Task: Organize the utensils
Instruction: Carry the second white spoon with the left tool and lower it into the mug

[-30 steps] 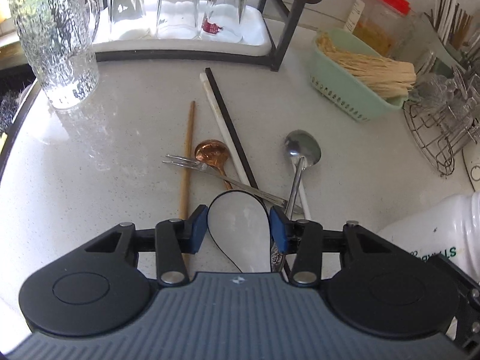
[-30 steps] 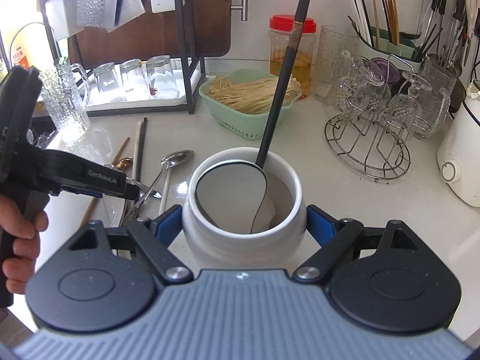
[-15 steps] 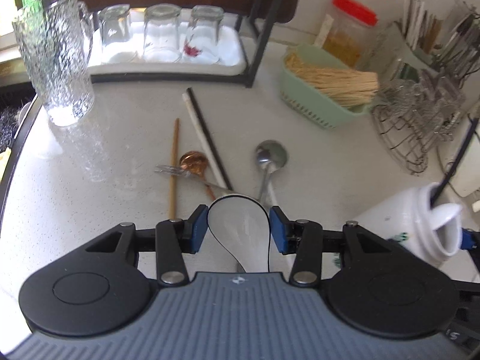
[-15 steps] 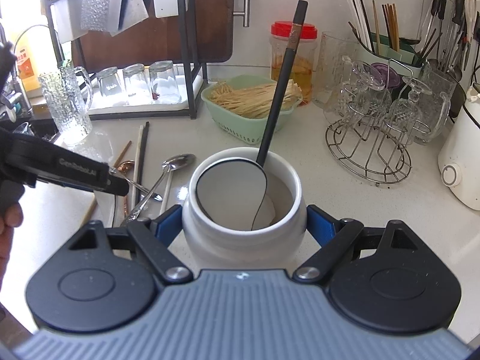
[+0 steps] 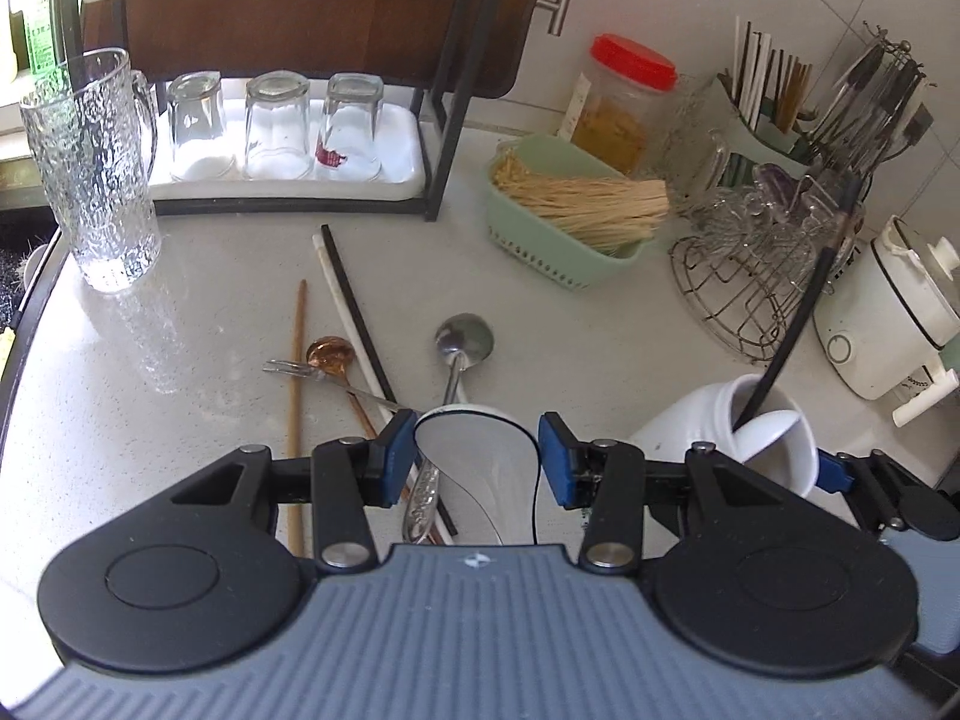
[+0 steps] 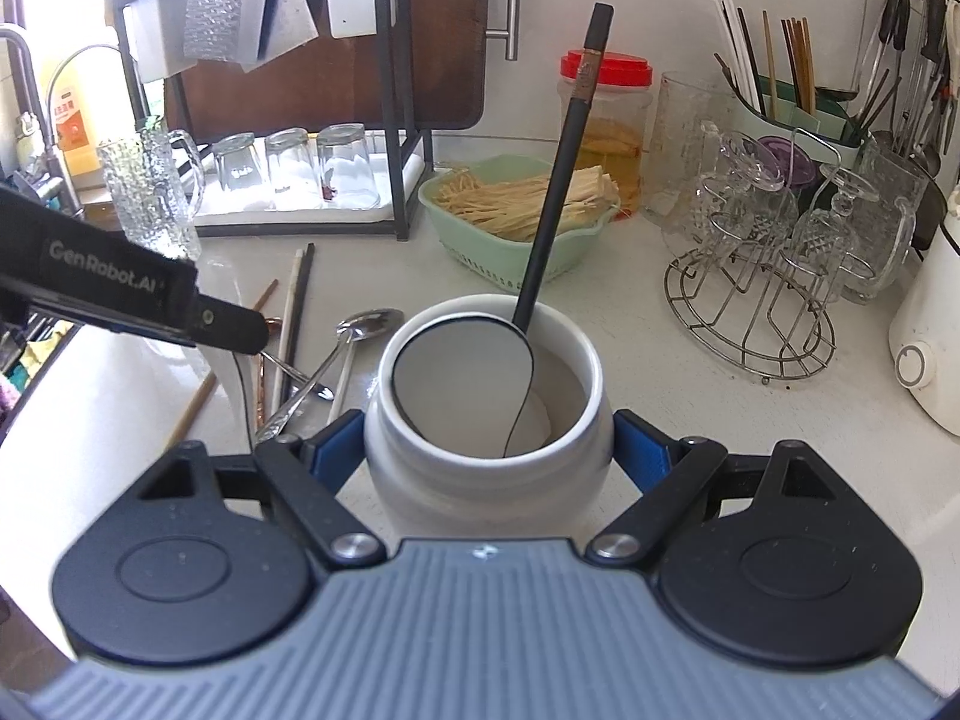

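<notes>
2 grippers are at work: the right gripper (image 6: 489, 441) clamps the white jar (image 6: 486, 420), which already holds 1 white ladle (image 6: 462, 381) and 1 black chopstick (image 6: 561, 180). The left gripper (image 5: 477, 450) grips a white spoon (image 5: 480, 468) above the counter (image 5: 198, 372), where the steel spoon (image 5: 463, 339), copper spoon (image 5: 329, 354), fork (image 5: 324, 375) and loose chopsticks (image 5: 348, 306) lie.

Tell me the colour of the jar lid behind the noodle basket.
Red lid; right wrist view shows it best.

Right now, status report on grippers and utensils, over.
Left gripper shut on white spoon. Right gripper shut on white jar, black-handled spoon inside. Steel spoon, fork, chopsticks loose on counter. Nothing between spoon and jar.
</notes>
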`<state>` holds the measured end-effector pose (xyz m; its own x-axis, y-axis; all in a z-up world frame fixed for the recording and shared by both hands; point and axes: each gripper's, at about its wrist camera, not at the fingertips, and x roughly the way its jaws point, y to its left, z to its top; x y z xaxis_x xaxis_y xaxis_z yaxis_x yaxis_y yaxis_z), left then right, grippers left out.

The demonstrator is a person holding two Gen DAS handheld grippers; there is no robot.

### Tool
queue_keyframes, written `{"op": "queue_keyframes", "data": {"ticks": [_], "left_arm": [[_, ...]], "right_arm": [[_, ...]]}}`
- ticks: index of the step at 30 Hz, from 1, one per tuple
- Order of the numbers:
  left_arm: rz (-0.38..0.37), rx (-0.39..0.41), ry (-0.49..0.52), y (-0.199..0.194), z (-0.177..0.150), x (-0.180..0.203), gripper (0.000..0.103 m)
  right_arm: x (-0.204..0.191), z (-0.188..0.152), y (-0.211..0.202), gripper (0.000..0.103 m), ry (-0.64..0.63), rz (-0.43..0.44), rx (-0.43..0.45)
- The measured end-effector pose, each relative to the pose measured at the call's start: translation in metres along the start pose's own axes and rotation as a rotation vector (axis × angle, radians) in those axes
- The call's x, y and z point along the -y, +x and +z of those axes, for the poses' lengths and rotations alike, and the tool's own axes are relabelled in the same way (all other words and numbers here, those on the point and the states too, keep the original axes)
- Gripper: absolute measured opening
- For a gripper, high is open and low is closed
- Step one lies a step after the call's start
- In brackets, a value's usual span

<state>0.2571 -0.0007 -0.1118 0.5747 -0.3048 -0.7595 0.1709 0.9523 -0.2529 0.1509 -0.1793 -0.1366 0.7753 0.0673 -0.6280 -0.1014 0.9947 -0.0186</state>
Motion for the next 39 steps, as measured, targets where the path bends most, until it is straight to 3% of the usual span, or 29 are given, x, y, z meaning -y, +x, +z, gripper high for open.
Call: {"op": "queue_keyframes", "data": {"ticks": [12, 28, 39], "left_arm": [[-0.003, 0.049, 0.008, -0.032, 0.012, 0.015, 0.050], [-0.115, 0.199, 0.057, -0.091, 0.064, 0.054, 0.050], [-0.172, 0.213, 0.142, -0.091, 0.072, 0.095, 0.050]], "right_arm": [[0.002, -0.002, 0.000, 0.090, -0.029, 0.036, 0.019], [0.004, -0.003, 0.000, 0.090, -0.047, 0.057, 0.031], [0.004, -0.003, 0.000, 0.090, -0.046, 0.059, 0.032]]}}
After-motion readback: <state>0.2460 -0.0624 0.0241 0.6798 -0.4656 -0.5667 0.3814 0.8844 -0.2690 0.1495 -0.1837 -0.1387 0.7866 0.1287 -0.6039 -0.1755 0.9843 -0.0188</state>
